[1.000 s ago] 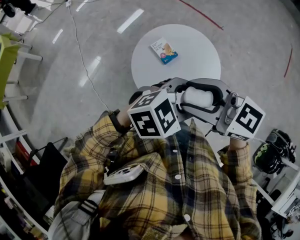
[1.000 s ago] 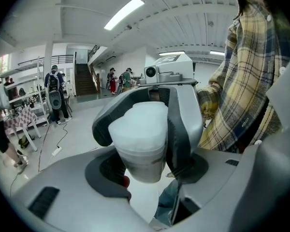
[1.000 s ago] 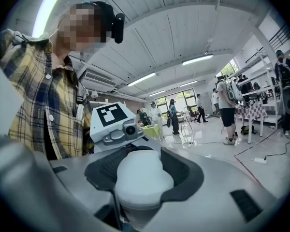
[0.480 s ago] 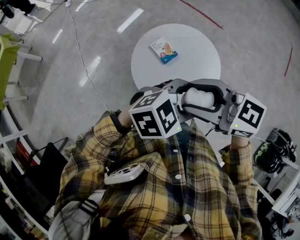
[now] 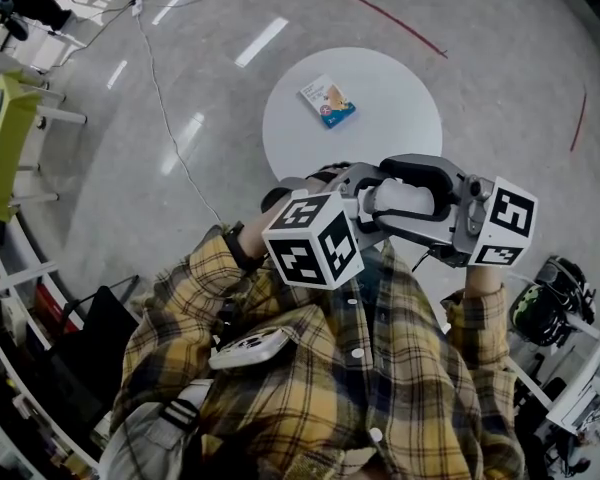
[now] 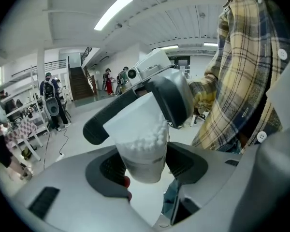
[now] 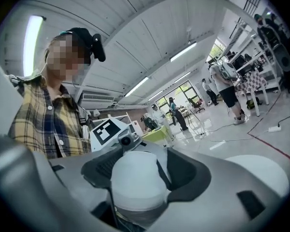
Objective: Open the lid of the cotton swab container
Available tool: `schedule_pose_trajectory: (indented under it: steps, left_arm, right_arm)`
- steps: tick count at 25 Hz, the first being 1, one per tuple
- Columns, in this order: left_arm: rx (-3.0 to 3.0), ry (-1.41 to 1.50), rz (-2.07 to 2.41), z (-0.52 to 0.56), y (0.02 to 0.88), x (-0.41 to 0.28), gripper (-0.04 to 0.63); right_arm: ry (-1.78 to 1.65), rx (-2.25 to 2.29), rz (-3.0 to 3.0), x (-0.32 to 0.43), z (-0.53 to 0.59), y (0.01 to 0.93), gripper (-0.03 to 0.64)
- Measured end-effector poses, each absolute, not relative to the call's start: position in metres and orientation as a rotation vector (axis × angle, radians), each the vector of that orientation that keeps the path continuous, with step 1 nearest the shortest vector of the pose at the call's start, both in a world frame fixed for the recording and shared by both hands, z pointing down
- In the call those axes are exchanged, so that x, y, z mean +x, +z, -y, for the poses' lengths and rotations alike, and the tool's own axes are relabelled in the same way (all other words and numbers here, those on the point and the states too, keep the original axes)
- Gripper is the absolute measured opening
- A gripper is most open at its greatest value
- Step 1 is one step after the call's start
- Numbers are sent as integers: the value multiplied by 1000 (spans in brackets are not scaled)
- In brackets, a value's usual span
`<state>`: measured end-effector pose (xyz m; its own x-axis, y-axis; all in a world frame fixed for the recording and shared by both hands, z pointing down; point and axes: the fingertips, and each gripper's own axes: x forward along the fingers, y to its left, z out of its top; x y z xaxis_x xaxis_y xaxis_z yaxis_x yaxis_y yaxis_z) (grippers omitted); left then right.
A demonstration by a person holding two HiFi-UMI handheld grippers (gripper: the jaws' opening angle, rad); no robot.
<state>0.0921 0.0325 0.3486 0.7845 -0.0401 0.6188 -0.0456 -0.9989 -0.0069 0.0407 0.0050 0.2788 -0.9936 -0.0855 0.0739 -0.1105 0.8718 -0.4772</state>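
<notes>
Cotton swab container (image 6: 141, 146) between left fingers (image 6: 106, 170), lid (image 7: 135, 180) between opening right fingers (image 7: 189, 170)

The person working for me wears a long-sleeved flannel shirt (image 5: 380, 368), checked in yellow, navy and grey with thin pale lines. Small white buttons (image 5: 351, 352) run down its front. The left sleeve (image 5: 195, 268) ends at a black band (image 5: 235, 246) round the wrist, and the right sleeve (image 5: 477, 313) carries the same check. A flat white device (image 5: 245, 348) sits against the chest, beside a grey strap (image 5: 170, 413) with a black buckle. On the head I see a black headset (image 7: 82, 40) with a rounded pod at one side.
</notes>
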Motion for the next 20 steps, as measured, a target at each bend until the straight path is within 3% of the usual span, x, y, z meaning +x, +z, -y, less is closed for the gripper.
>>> schedule_pose_trajectory:
  steps: [7,10,20]
  left_arm:
    - [2966,1029,66,-26,348,87,255]
    - [2966,1041,32,-35,352,88,255]
    - [2957,1024,-9,-52,357,93,254]
  right_arm:
    - [818,275,3064,44,13,265,281]
    - [817,381,3110,52,24,254,201]
    - [830,648,3061,70,50,271,184]
